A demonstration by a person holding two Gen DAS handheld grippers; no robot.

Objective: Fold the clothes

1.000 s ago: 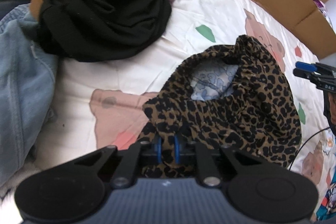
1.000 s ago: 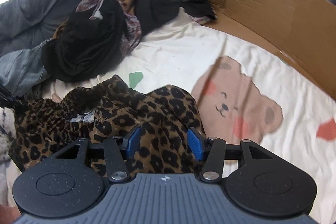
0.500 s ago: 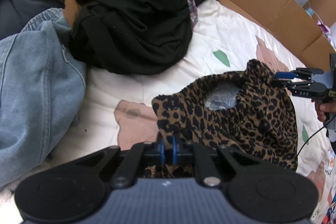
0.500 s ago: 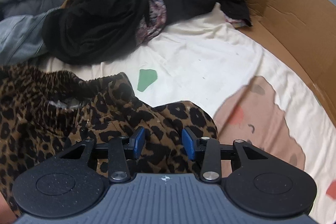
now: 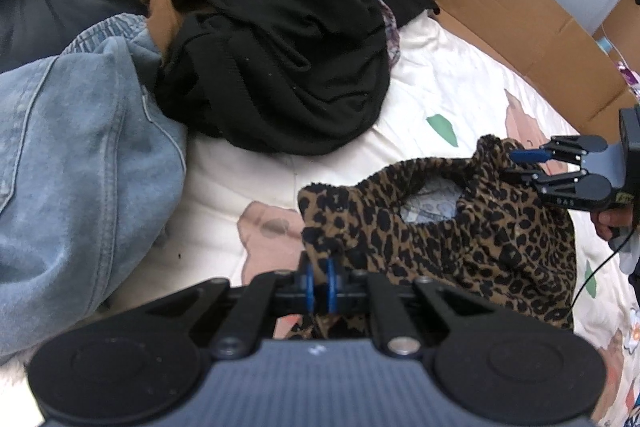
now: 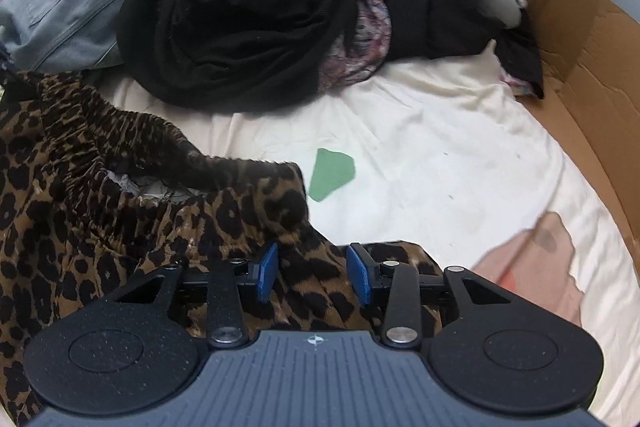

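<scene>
left wrist view: leopard-print garment (image 5: 460,239), elastic waistband gaping, lies bunched on the cream sheet (image 5: 420,95); left gripper (image 5: 319,277) pinches its corner; right gripper (image 6: 312,271) is closing around its other edge.

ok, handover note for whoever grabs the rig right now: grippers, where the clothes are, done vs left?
Left gripper: shut on one end of the leopard-print garment at its elastic waistband.
Right gripper: jaws closing, the other waistband end between them, not yet pinched.
Garment is bunched on the cream bear-print sheet, no fold made.
Black garment, denim and the rest of the pile sit unfolded behind it.
Left: finish the right grip, spread the leopard piece flat, fold it, then work through the pile.
</scene>
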